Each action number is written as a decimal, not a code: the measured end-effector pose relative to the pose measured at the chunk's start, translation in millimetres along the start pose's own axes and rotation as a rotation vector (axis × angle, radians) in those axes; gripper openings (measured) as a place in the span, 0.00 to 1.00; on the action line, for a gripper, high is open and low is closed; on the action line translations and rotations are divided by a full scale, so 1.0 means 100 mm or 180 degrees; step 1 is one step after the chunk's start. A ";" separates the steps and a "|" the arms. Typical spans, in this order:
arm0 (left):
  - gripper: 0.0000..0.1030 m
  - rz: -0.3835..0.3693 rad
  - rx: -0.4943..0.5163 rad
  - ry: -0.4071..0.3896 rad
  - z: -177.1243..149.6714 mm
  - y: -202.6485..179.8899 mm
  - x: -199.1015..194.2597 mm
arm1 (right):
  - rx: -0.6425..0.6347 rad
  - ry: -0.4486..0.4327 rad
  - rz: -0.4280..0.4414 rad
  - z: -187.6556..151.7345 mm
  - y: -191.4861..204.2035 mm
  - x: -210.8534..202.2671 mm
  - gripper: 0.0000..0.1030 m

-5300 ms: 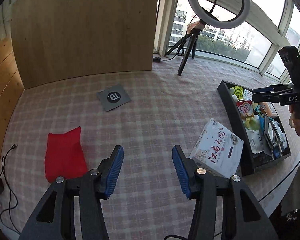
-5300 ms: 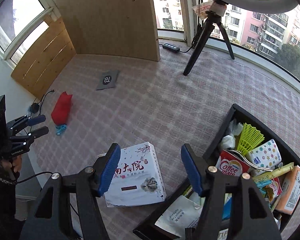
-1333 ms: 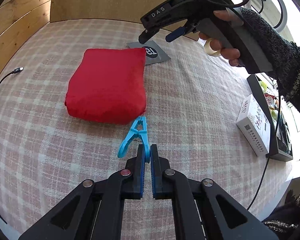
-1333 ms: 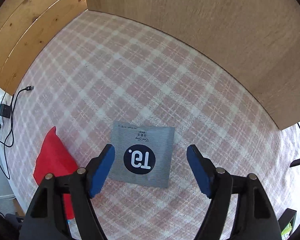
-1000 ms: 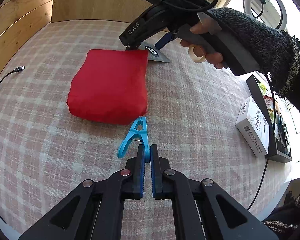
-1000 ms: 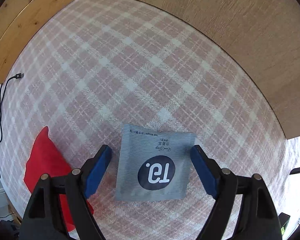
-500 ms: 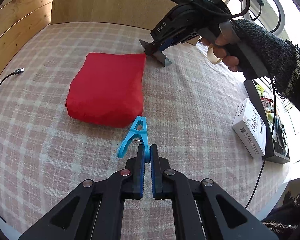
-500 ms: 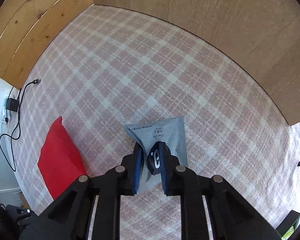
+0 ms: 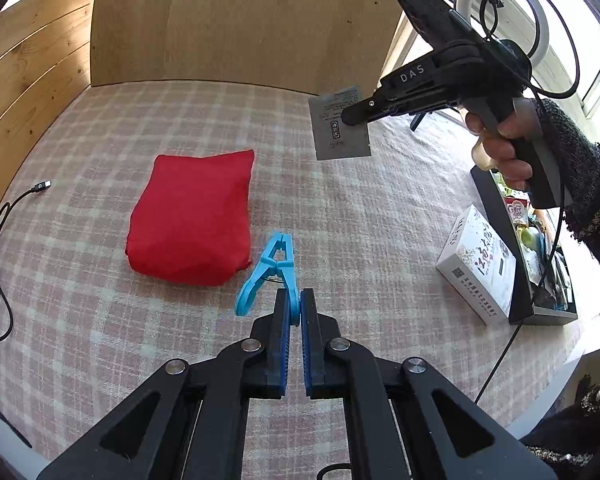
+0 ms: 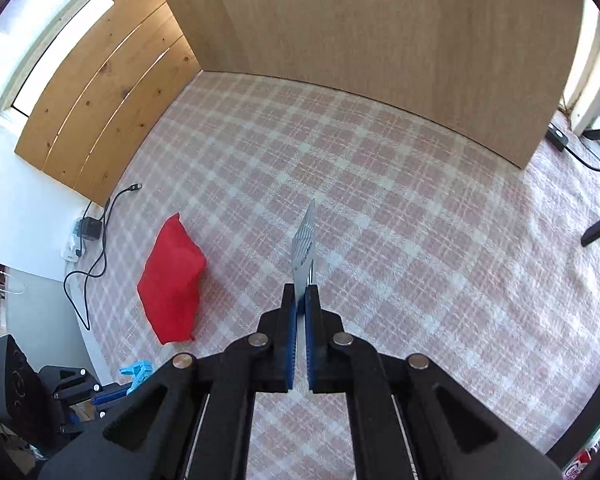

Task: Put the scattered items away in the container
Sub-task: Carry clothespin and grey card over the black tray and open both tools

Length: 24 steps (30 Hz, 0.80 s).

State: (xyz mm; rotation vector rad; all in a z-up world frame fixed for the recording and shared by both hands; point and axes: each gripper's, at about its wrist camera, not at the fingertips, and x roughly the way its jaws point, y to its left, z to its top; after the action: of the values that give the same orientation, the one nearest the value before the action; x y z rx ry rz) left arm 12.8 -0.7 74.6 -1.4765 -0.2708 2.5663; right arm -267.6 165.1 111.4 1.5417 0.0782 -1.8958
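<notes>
Left gripper [image 9: 295,312] clamped tight on the blue clothes peg [image 9: 269,272], just beside the red pouch [image 9: 192,216] on the checked cloth [image 9: 360,208]. Right gripper [image 10: 300,300] pinched shut on the grey sachet [image 10: 304,248], held up off the cloth. Container [image 9: 496,196] away at the far right edge.

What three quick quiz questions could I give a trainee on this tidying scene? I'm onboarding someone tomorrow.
1. True or false: the right gripper is shut on the grey sachet, which hangs clear of the checked cloth.
2. Which thing is between the left gripper's pads? A) red pouch B) blue clothes peg C) white box
3. Fill in: the white box lies on the cloth right against the black ____.

Key:
1. True.
2. B, the blue clothes peg; the red pouch lies untouched beside it.
3. Tray, the container already full of items.
</notes>
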 end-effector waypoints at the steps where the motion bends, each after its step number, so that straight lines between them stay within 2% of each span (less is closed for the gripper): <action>1: 0.04 -0.0001 0.0039 0.0006 0.03 -0.05 0.01 | 0.0060 -0.0035 0.0019 -0.04 -0.05 0.01 0.03; 2: 0.04 -0.0011 0.0067 0.0013 0.06 -0.10 0.02 | 0.0109 -0.0082 0.0041 -0.11 -0.04 0.10 0.03; 5: 0.04 -0.0063 0.0183 0.0009 0.16 -0.29 0.01 | 0.0190 -0.0229 0.0097 -0.26 -0.15 -0.14 0.03; 6: 0.04 -0.0086 0.0232 -0.0007 0.19 -0.37 0.00 | 0.0217 -0.0299 0.0106 -0.38 -0.26 -0.38 0.03; 11: 0.04 -0.0277 0.0548 -0.0055 0.42 -0.88 0.01 | 0.0413 -0.0614 0.0079 -1.05 -0.60 -1.09 0.03; 14: 0.04 -0.0450 0.0773 -0.0034 0.55 -1.28 0.12 | 0.0636 -0.0799 -0.0099 -1.64 -0.85 -1.41 0.03; 17: 0.04 -0.0658 0.1049 0.0000 0.65 -1.78 0.22 | 0.0955 -0.0952 -0.0313 -2.37 -1.10 -1.90 0.03; 20: 0.04 -0.0866 0.1344 0.0039 0.71 -2.32 0.32 | 0.1230 -0.1101 -0.0642 -2.88 -1.30 -2.20 0.03; 24: 0.04 -0.1098 0.1694 0.0078 0.75 -3.02 0.45 | 0.1624 -0.1269 -0.0901 -3.51 -1.58 -2.54 0.03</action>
State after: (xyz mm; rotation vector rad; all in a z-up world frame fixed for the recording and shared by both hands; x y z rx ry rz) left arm -57.5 297.0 146.4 -1.1442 0.1442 2.1193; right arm -39.6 560.4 175.7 1.4830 -0.4146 -2.5597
